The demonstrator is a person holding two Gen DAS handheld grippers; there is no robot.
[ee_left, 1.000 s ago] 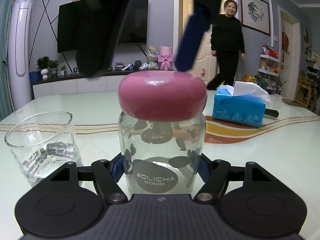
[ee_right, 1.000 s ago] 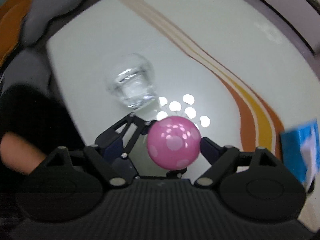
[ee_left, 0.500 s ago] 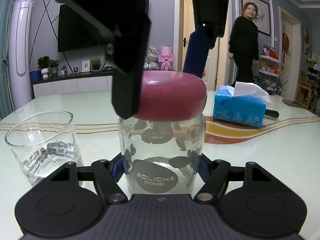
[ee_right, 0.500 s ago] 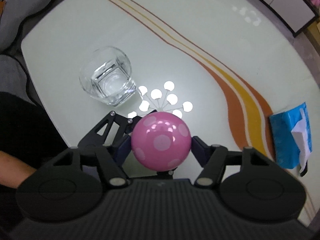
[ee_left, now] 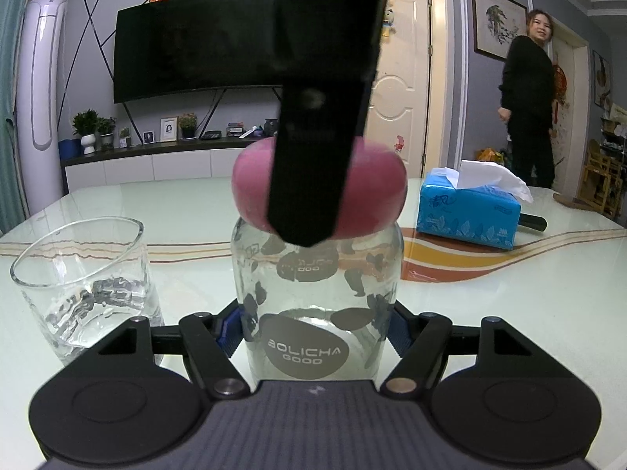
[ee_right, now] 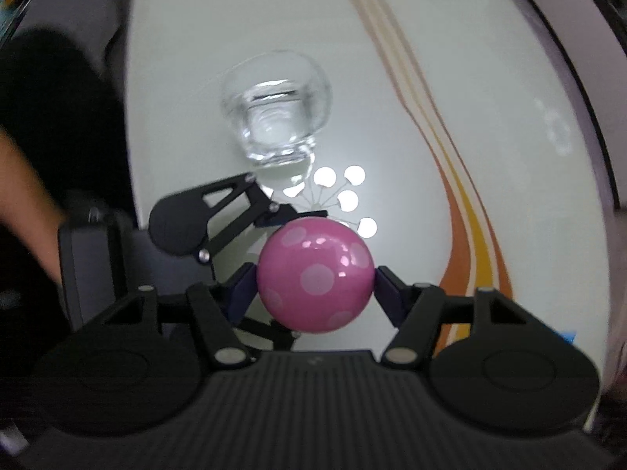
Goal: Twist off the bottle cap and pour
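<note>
Two grippers are on one bottle [ee_left: 317,297] right now, which sits low and center in the left wrist view, standing upright on the table [ee_left: 490,313]. Its pink cap [ee_right: 315,274] shows dead center from above in the right wrist view. The left gripper [ee_left: 315,325] is clamped around the glass body from the sides, while the right gripper [ee_right: 315,280] comes straight down and has its jaws squeezed on the cap's rim. So the bottle's long axis runs vertical, right along the right gripper's line of sight, which looks like what the twist needs. The cap looks seated on the neck, so unscrewing probably isn't finished.

A glass tumbler [ee_left: 86,286] waits just beside the bottle at lower left. The table is pale and glossy with orange stripes, and a blue tissue box [ee_left: 470,211] sits at mid right. It's a living room, with a TV [ee_left: 196,43] at upper left.
</note>
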